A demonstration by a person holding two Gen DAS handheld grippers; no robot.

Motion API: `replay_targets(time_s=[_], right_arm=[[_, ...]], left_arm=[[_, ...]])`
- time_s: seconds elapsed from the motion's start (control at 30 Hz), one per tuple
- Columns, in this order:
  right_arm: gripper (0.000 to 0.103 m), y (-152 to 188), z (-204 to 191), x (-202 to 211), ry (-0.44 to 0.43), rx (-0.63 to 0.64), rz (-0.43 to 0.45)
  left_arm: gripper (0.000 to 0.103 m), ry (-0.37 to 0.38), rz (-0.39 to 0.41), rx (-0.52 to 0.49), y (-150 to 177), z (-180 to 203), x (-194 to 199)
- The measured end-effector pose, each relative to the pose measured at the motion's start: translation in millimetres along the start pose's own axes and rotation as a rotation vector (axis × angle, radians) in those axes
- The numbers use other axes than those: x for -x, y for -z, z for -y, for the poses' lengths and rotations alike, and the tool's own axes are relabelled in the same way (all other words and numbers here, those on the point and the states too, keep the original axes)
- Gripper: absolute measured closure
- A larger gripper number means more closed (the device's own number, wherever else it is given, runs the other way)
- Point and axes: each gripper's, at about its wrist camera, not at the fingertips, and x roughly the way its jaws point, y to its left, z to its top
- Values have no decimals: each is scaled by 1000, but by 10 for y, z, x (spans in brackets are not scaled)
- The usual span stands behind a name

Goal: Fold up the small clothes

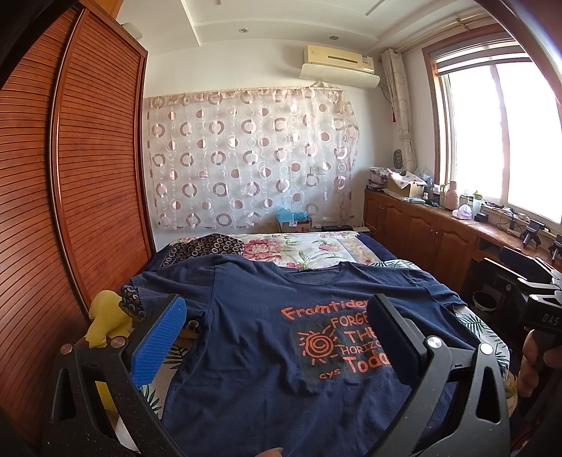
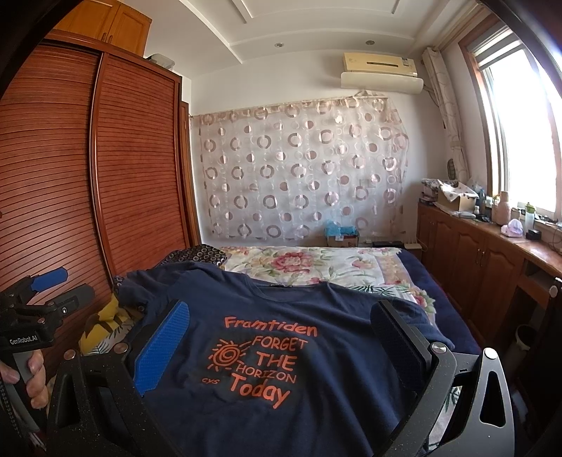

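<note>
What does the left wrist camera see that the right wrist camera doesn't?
Only the left wrist view shows the small black tripods on the wooden counter by the window, and the right tool at its right edge.

Only the right wrist view shows the upper wooden cupboard doors above the slatted wardrobe, and the left tool with its blue pad, held in a hand.

Both show the navy blue T-shirt with orange lettering spread flat on the bed, the circle-patterned curtain and the cream air conditioner.
</note>
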Motion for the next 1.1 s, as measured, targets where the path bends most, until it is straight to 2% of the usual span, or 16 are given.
replay_targets(time_s=[0.47, 0.67, 1.1], right_arm=[[0, 4, -3, -14, -5, -1, -3], [0, 59, 33, -153, -25, -5, -38], [0, 50, 97, -661, -70, 32, -133]], left_arm=[[0, 1, 2, -1, 20, 7, -1], [0, -13, -18, -3, 46, -62, -58], [0, -13, -122, 7, 273, -410, -590]])
